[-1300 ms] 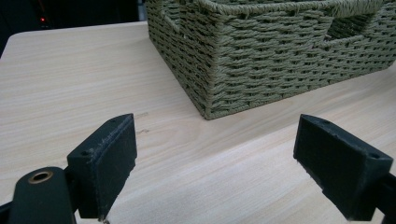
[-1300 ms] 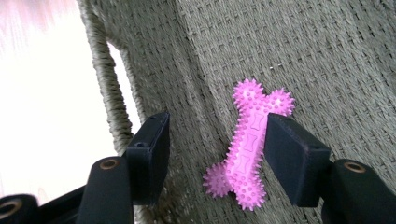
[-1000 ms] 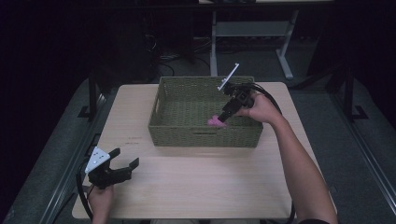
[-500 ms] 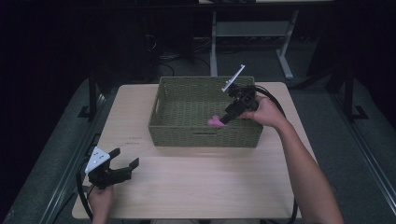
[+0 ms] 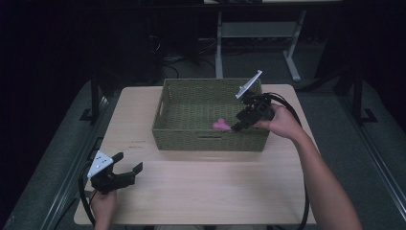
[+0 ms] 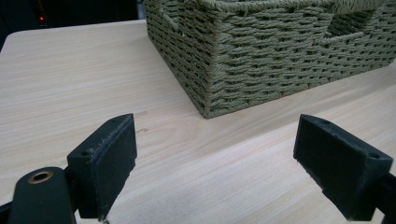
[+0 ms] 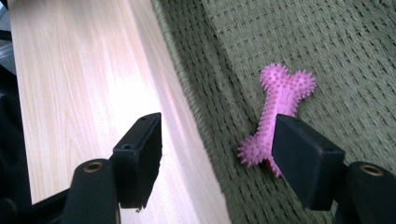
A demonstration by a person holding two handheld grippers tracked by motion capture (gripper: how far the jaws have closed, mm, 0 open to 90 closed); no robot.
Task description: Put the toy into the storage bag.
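While we list this moment's items, we note first the right hand-held gripper [image 5: 238, 125], held over the near right part of the olive-green woven rectangular basket [image 5: 210, 139]; its jaws stand wide apart and grip nothing. Item two: a pink spiky bone-shaped rubber toy [image 7: 275, 112], lying flat on the basket's woven floor close to the near wall, partly behind one jaw in the right gripper view and seemingly free of both. We judge the spread jaws either poised to take the toy or just clear of it; which, we cannot tell. Item three: the left hand-held gripper [image 5: 128, 170], parked low over the near left corner of the desk, jaws likewise wide and empty, well apart from the basket, presumably kept out of the way while the other works. Item four: the light wood-grain desk [image 5: 201, 187], bare apart from the basket, which sits toward its far edge. Surroundings: a dim room, grey floor, a pale metal-legged stand [image 5: 256, 33] behind, dark cables trailing from each gripper.
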